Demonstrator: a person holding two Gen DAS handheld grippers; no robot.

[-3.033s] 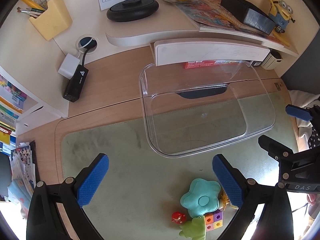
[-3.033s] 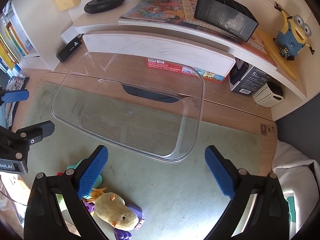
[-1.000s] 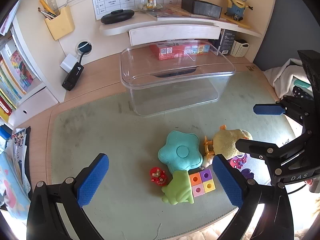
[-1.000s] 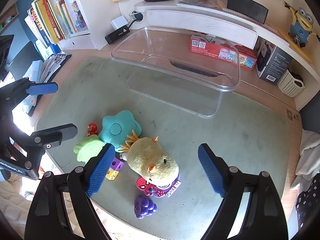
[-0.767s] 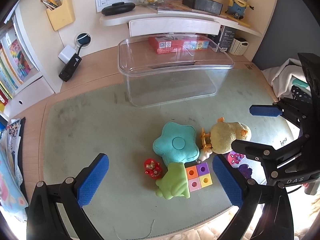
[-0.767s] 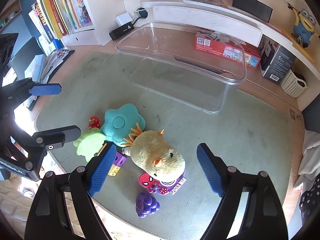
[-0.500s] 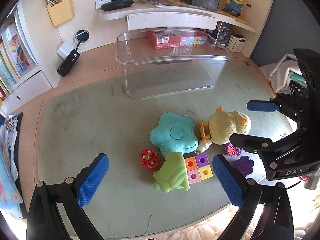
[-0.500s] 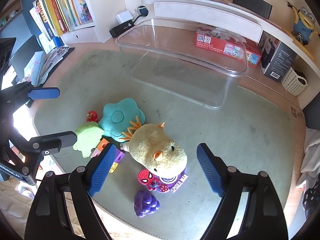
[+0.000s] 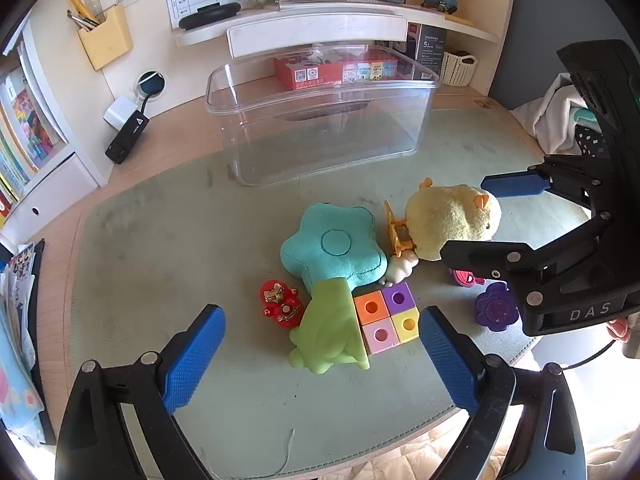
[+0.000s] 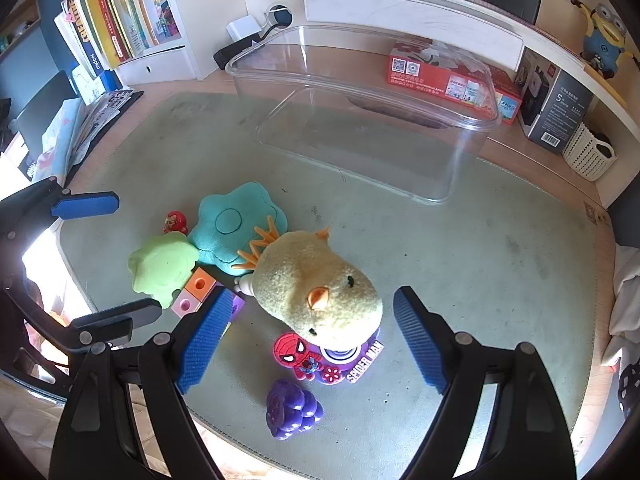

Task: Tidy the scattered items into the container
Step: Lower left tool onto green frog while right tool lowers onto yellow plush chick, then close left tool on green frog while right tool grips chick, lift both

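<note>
left gripper fingers open, closing, empty | right gripper open | chick hides sticker top | blocks partly under green toy

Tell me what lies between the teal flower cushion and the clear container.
Nothing: bare green mat separates the teal flower cushion from the clear container, clearest in the left wrist view.

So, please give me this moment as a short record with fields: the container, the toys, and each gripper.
container: clear plastic bin, empty, at the back of the green mat
toys: all on the mat, in a cluster; yellow chick plush, teal flower cushion, green plush, colour block, purple grapes
left gripper: open, jaws just closing a little, holds nothing
right gripper: open, above the chick
</note>
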